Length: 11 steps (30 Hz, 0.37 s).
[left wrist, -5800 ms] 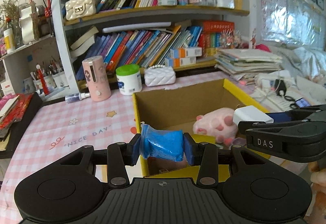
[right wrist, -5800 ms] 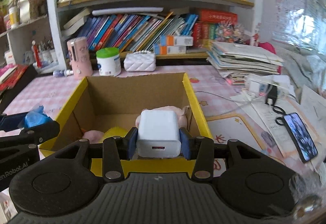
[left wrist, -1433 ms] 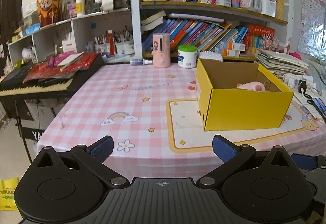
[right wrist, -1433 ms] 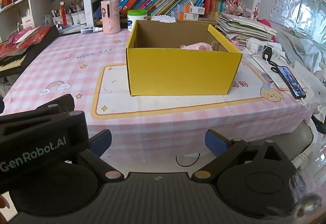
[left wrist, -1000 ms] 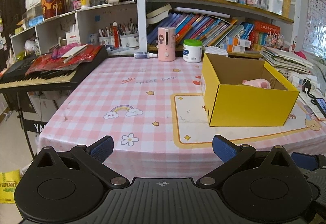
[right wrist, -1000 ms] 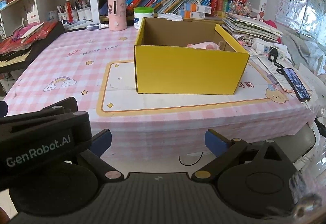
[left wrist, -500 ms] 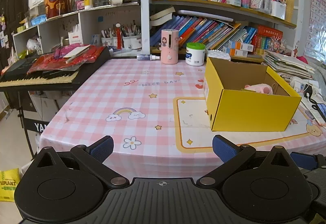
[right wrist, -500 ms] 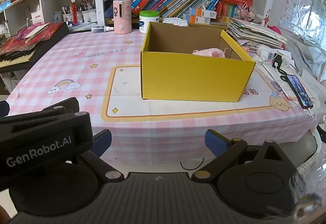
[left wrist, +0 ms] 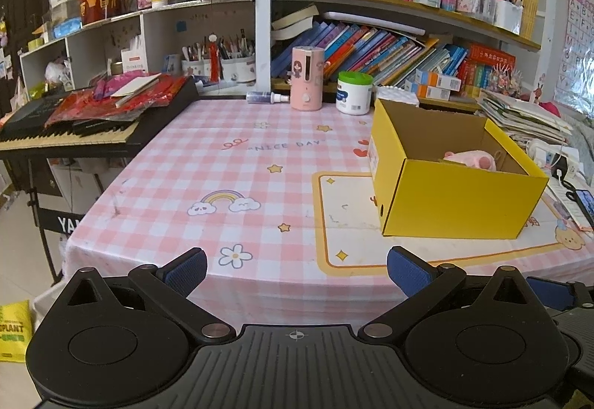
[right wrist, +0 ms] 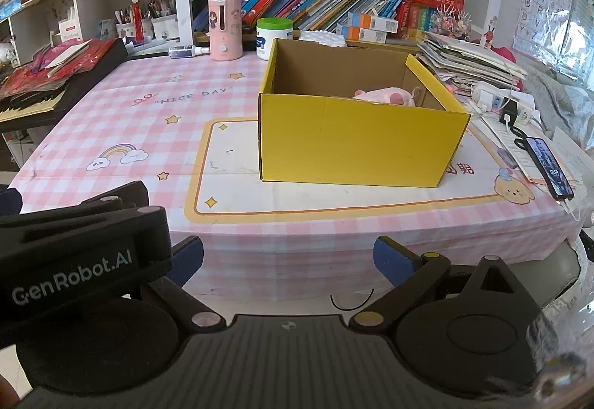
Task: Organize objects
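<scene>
- While the left gripper [left wrist: 295,269] hangs off the near edge of the table [left wrist: 222,186], the left wrist view shows its blue-padded fingers [left wrist: 185,269] spread wide and holding nothing.
- Ahead and to its right, well apart, the yellow box [left wrist: 456,203] stands open on the pink checked cloth, a pink plush toy [left wrist: 469,160] lying inside.
- Farther ahead, beyond the box, a pink cylinder [left wrist: 306,78] and a green-lidded jar [left wrist: 353,93] stand side by side.
- From the right wrist view, the right gripper [right wrist: 289,259] is likewise released and empty, short of the table edge.
- Straight ahead of it sits the yellow box [right wrist: 356,141], the pink plush toy [right wrist: 386,96] at its far right.
- A phone [right wrist: 549,167] lies to the box's right; the left gripper's body [right wrist: 74,253] is close on the left.
</scene>
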{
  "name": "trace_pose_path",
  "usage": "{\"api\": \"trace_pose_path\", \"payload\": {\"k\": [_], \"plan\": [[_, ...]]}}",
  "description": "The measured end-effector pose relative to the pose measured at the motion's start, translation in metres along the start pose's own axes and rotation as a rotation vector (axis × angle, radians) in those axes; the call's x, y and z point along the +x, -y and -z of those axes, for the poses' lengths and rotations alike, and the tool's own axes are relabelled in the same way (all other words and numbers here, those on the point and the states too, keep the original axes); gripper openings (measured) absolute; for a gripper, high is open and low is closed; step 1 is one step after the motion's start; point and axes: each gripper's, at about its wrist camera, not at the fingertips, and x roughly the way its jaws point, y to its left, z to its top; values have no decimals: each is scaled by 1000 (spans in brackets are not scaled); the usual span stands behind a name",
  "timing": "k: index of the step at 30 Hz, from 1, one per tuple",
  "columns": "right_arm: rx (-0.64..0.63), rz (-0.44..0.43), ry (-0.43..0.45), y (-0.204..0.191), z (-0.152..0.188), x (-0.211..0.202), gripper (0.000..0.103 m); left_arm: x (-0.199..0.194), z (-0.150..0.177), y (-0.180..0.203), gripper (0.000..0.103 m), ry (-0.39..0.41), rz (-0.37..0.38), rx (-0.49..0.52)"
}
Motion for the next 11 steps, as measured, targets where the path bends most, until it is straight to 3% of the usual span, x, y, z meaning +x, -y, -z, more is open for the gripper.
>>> {"api": "trace_pose_path", "payload": {"k": [11], "plan": [[-7, -8, -18, 1, 0, 6, 99, 2, -1, 2, 103, -2, -18, 24]]}}
